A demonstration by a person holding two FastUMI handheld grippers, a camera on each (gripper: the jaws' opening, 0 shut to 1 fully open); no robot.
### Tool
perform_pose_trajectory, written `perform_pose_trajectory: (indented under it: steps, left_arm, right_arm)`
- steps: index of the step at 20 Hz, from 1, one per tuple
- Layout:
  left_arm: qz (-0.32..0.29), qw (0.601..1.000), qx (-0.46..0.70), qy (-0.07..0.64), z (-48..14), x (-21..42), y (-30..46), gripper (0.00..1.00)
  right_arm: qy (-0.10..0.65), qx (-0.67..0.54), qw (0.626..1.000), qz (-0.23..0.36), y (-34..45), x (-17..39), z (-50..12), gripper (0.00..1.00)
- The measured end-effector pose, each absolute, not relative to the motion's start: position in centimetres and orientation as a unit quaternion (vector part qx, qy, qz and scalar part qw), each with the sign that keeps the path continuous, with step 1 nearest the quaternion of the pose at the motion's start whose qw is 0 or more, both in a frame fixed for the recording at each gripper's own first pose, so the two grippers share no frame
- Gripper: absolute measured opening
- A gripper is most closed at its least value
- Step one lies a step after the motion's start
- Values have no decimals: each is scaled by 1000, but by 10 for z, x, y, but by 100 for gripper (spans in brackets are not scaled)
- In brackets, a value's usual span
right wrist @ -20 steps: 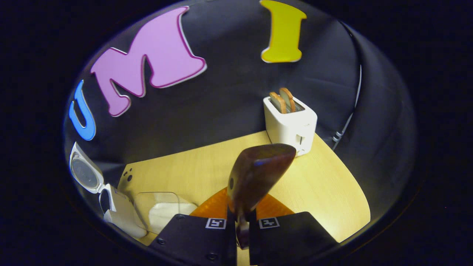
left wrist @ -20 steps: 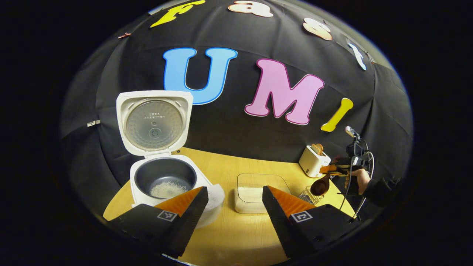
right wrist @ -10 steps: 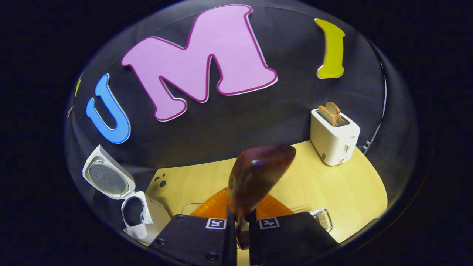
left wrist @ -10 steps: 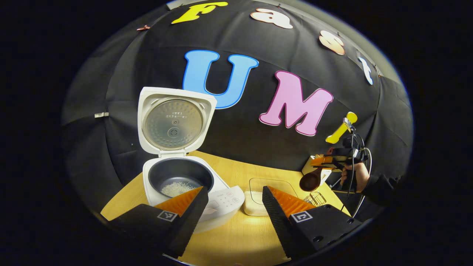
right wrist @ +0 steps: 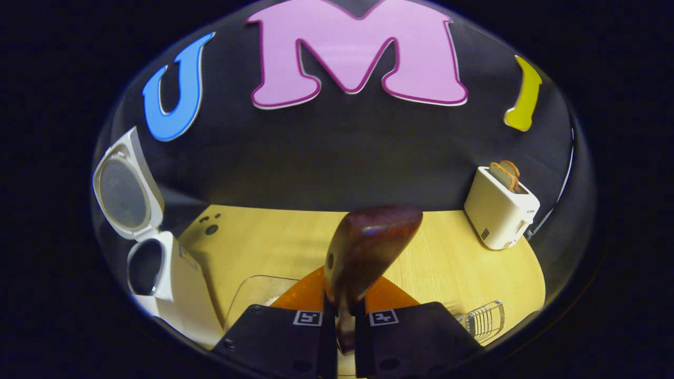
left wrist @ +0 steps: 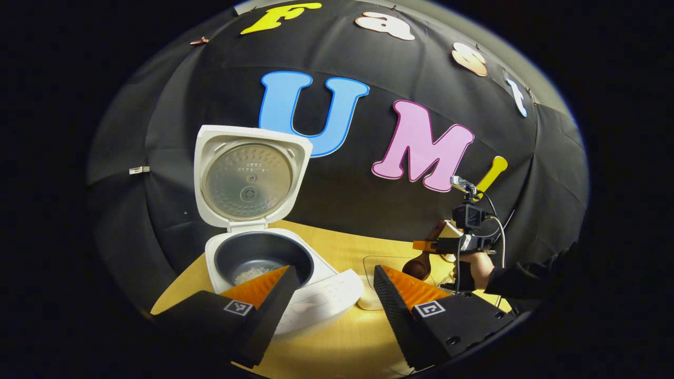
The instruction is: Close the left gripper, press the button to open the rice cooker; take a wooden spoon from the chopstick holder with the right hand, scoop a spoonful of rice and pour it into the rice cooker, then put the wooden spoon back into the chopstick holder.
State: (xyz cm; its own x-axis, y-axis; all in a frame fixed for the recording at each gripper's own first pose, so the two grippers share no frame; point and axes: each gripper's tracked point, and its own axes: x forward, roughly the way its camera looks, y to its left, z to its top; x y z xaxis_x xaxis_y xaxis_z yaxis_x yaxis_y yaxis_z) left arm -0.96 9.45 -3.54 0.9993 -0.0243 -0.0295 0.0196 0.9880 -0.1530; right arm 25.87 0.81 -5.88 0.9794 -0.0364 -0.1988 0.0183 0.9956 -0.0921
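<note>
- Right gripper view had swung leftward since a second earlier, bringing the rice cooker (right wrist: 158, 284) closer.
- Right gripper (right wrist: 339, 316) stayed clamped on the wooden spoon (right wrist: 363, 252), above the rice container (right wrist: 253, 295); scooping looked next.
- Left gripper (left wrist: 331, 295) hung wide apart, empty.

A pale wooden table (right wrist: 295, 237) carries the cooker (left wrist: 274, 263) (lid up). Just beside the cooker stands a clear box (right wrist: 253, 295). A wire holder (right wrist: 484, 318) sits farther from the cooker, past the box, and a toaster (right wrist: 500, 216) farthest off.
</note>
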Motion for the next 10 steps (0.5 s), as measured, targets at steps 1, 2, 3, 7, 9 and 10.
perform_pose_trajectory:
  steps: [1, 2, 3, 7, 9, 10]
  left_arm:
    - [-11, 996, -82, 19, -40, -8, 97, 95]
    - [-12, 996, -90, 22, -43, -7, 99, 95]
    - [-14, 995, -97, 26, -48, -6, 103, 95]
    - [-9, 994, -101, 29, -54, 2, 123, 95]
    - [-1, 995, -95, 19, -49, 2, 136, 95]
    - [1, 995, -96, 14, -45, 2, 141, 95]
  right_arm:
    - [99, -53, 994, -17, 9, 265, -66, 17]
    - [104, -53, 993, -26, 8, 268, -75, 17]
    - [114, -46, 992, -34, 7, 271, -88, 17]
    - [135, -9, 990, -43, 18, 266, -108, 17]
    - [150, 13, 988, -39, 30, 262, -117, 17]
    - [161, 26, 986, -30, 41, 259, -122, 17]
